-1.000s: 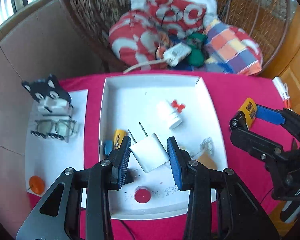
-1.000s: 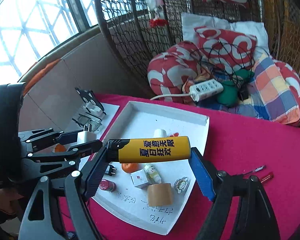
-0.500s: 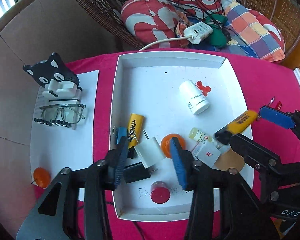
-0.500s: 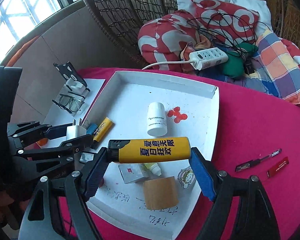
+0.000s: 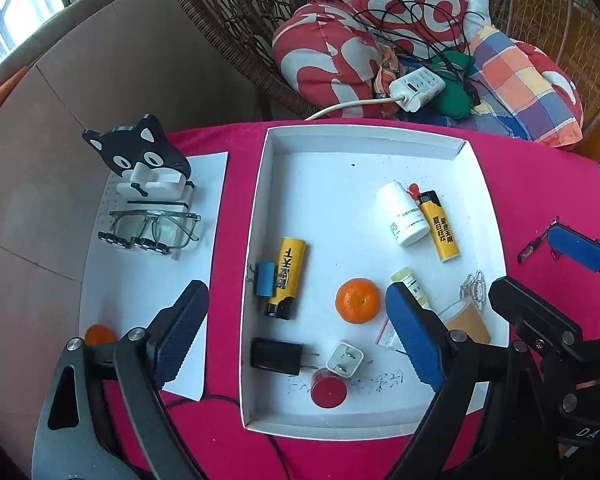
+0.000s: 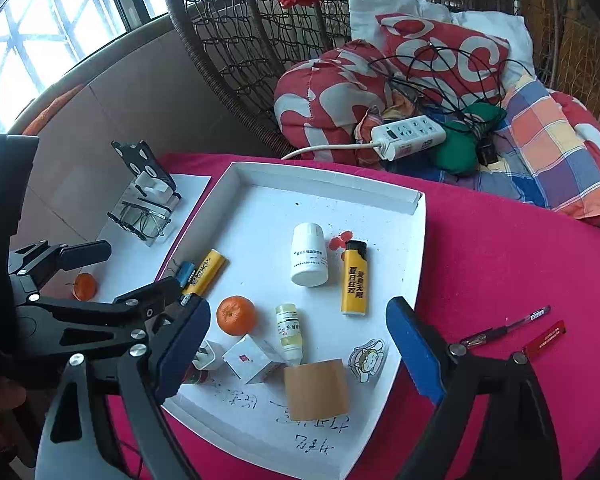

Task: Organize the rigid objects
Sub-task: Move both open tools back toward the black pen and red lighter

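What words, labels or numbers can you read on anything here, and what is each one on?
"夏日狂欢" and "爱意无限": on the right lighter, black on yellow.
"DA": on the right tool's body; the rest is cut off.
Left lighter: black characters, unreadable.
White bottle, dropper bottle, small box, red tag: print too small.
Handwriting on the tray floor: illegible.

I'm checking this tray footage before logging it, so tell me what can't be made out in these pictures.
- Red box: left wrist view, mostly hidden behind the left gripper finger.
- Black charger: right wrist view, not seen; the left gripper body blocks that corner.
- Writing on the white tray: both views, scrawled, unreadable.
- White bottle label: both views, print too small.
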A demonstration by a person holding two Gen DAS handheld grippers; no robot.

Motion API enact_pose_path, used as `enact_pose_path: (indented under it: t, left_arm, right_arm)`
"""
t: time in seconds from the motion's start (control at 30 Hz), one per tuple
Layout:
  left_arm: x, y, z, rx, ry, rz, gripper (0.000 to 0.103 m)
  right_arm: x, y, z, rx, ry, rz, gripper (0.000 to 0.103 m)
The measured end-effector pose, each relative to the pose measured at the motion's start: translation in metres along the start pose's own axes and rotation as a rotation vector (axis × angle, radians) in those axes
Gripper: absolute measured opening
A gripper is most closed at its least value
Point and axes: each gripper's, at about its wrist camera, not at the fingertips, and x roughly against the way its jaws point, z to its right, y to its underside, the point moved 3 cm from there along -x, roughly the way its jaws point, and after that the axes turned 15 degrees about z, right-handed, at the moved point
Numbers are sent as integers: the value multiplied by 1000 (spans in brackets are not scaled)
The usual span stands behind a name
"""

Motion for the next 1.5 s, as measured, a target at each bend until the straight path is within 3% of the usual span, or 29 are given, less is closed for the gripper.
enact_pose_path:
  t: [0.4, 0.87, 1.07, 1.3, 1.5]
  left_arm:
    - [18, 0, 55, -34, -2, 11, 91]
    - [22, -14, 165, -118, 70, 19, 91]
    - [11, -8, 198, -106, 98, -24, 91]
    - [-20, 13, 241, -117, 157, -129, 91]
    - [-57, 8, 268, -121, 223, -159, 91]
  right_arm:
    - [33, 1, 40, -30, 7, 26, 90]
    - [79, 8, 142, -111, 109, 51, 90]
    - [96, 19, 203, -128, 200, 70, 90]
    - [87, 58, 270, -165, 268, -22, 90]
    - [67, 77, 295, -149, 212, -102, 90]
